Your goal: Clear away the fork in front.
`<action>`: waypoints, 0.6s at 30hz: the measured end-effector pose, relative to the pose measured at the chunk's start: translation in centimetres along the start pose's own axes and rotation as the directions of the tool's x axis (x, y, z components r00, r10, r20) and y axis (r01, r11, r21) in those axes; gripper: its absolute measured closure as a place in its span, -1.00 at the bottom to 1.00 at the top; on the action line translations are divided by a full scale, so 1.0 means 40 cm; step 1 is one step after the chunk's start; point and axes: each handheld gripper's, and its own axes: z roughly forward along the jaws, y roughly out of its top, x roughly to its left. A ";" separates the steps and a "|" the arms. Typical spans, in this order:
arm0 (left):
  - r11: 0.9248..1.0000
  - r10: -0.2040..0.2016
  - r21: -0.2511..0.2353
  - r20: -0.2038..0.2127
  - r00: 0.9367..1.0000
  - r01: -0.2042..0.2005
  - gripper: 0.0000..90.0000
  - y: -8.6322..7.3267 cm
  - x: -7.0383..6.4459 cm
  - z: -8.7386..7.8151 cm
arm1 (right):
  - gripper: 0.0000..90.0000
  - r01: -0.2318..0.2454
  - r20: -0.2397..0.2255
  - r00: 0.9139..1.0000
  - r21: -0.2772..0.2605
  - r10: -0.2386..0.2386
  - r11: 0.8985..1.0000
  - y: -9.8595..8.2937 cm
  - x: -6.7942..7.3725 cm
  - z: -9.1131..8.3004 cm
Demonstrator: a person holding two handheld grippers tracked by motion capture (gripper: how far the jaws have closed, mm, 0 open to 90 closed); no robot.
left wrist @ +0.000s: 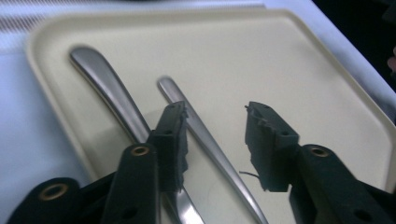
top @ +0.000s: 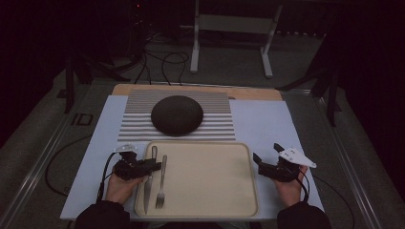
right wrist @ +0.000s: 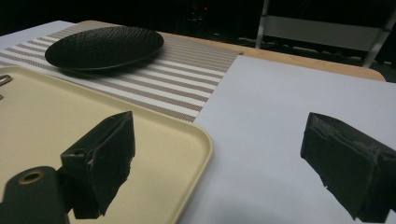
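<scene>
A fork (top: 161,181) and a knife (top: 149,179) lie side by side along the left edge of a cream tray (top: 210,179) in the lower middle of the high view, handles pointing up the frame. The left gripper (top: 155,166) hovers at the tray's left rim with its fingers (left wrist: 170,140) spread part way; in the left gripper view the fork's handle (left wrist: 205,140) runs up between them, while the knife's handle (left wrist: 109,93) passes under the left-hand finger. Whether either finger touches metal cannot be told; nothing is pinched.

The hazard, to my eye, lies in that crowding: closing here could catch the knife along with the fork, or nudge one handle against the other and send both skidding over the smooth tray. A thin, flat handle may also slip out of a shallow pinch.

At the tray's right rim the right gripper (top: 268,158) waits with fingers (right wrist: 100,163) spread wide and empty over the pale bench (top: 267,119). Beyond the tray, upper centre, a dark plate (top: 177,115) sits on a striped mat (top: 215,102).
</scene>
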 end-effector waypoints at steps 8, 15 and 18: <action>0.996 0.061 -0.065 -0.065 0.996 -0.065 0.10 0.016 -0.013 -0.024 | -0.78 0.006 -0.003 1.000 0.002 -0.006 1.000 -0.001 0.000 0.002; 0.990 0.092 -0.095 -0.086 0.992 -0.100 0.04 0.028 -0.015 -0.036 | -0.78 0.006 -0.005 1.000 0.002 -0.006 1.000 -0.002 0.000 0.002; 0.988 0.106 -0.099 -0.098 0.990 -0.116 -0.10 0.036 -0.020 -0.040 | -0.78 0.004 -0.007 1.000 0.003 -0.004 1.000 -0.002 0.001 0.002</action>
